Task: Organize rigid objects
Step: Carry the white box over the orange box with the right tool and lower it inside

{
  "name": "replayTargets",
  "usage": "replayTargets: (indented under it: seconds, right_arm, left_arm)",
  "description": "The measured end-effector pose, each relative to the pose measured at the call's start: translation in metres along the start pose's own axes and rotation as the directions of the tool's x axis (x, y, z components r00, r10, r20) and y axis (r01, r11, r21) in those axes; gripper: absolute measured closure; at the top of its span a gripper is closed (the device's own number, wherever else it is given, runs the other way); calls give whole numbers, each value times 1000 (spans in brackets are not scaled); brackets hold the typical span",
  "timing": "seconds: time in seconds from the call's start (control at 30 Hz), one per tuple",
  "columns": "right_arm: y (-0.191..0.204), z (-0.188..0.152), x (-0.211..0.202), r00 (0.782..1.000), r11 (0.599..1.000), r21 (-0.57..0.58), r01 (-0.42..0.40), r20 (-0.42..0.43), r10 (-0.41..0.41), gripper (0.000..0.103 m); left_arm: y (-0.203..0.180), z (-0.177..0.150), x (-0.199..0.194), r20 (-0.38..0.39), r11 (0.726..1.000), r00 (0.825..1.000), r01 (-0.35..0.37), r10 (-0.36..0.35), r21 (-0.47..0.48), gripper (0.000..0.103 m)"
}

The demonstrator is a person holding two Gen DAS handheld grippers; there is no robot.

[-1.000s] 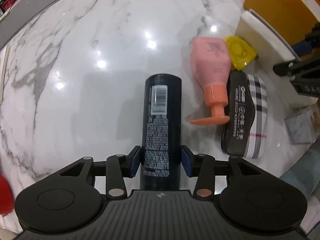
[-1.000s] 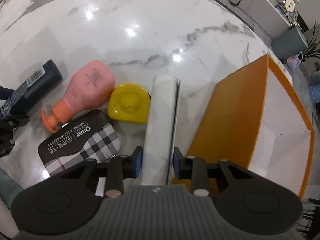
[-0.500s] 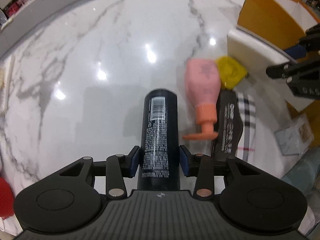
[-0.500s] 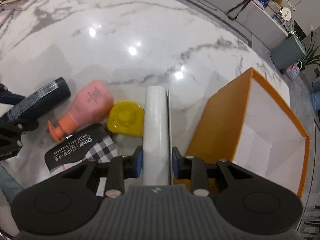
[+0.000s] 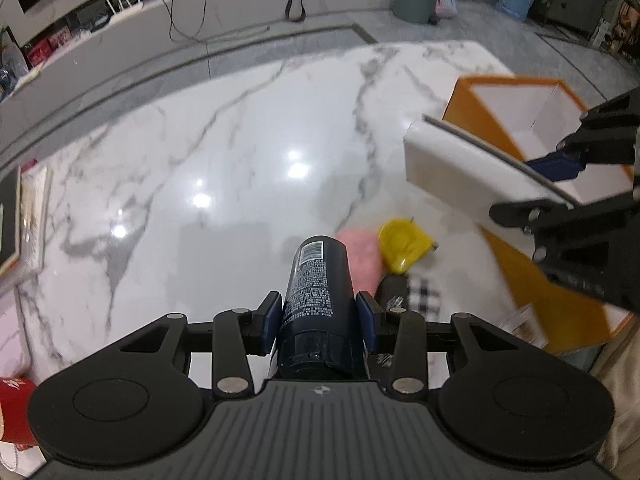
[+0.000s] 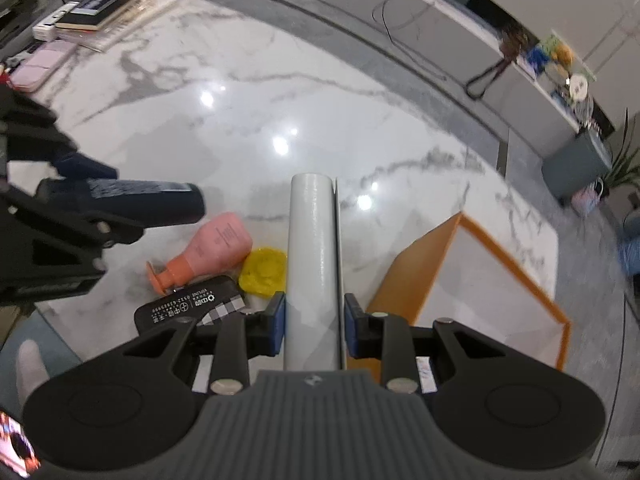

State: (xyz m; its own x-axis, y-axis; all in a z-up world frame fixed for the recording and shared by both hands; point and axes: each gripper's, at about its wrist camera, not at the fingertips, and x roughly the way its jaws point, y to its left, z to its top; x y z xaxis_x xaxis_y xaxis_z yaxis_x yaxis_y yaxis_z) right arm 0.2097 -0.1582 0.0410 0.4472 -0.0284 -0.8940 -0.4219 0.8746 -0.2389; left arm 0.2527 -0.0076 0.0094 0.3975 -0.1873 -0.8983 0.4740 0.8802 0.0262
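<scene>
My left gripper [image 5: 319,322] is shut on a dark blue bottle [image 5: 318,286] with white print and a barcode, held above the marble table [image 5: 224,152]. My right gripper [image 6: 314,324] is shut on a white flat box [image 6: 314,248], also lifted off the table. In the left wrist view the white box [image 5: 460,164] hangs in the right gripper [image 5: 560,188] before the orange box [image 5: 516,120]. The right wrist view shows the dark bottle [image 6: 148,200] in the left gripper [image 6: 56,216] at the left. The orange box [image 6: 480,280] with white inside stands open at the right.
On the table below lie a pink pump bottle [image 6: 212,250], a yellow round tape measure [image 6: 264,270] and a black case with a plaid panel [image 6: 192,306]. Books and a pink pouch [image 6: 92,12] sit at the table's far left end. A red item [image 5: 14,412] shows bottom left.
Both grippers have risen from the table with the dark bottle and the white box in them. The objects left on the table look smaller and farther below.
</scene>
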Motion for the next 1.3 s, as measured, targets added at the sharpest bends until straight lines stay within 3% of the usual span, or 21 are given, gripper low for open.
replayTargets:
  seconds: [0.5, 0.93, 1.13, 1.17, 1.2, 1.3]
  right_arm:
    - [-66, -54, -52, 995, 978, -199, 63, 90, -45, 74]
    - [-118, -91, -8, 996, 921, -383, 67, 76, -41, 74]
    - [-126, -95, 30, 993, 850, -516, 107, 104, -62, 74]
    - [-126, -96, 37, 992, 836, -538, 112, 116, -58, 74]
    - [-125, -96, 42, 990, 824, -555, 117, 127, -55, 74]
    - [-121, -100, 58, 988, 776, -619, 124, 146, -42, 74]
  left_arm:
    - [-87, 51, -47, 107, 992, 994, 14, -28, 126, 57]
    - [-150, 103, -7, 105, 971, 991, 57, -84, 234, 60]
    - [-161, 130, 6, 149, 970, 985, 48, -85, 240, 63]
    - [-161, 134, 7, 154, 970, 984, 52, -91, 239, 66]
    - [-161, 136, 10, 152, 969, 983, 61, -100, 239, 103]
    - [-167, 143, 20, 137, 967, 984, 81, -117, 241, 102]
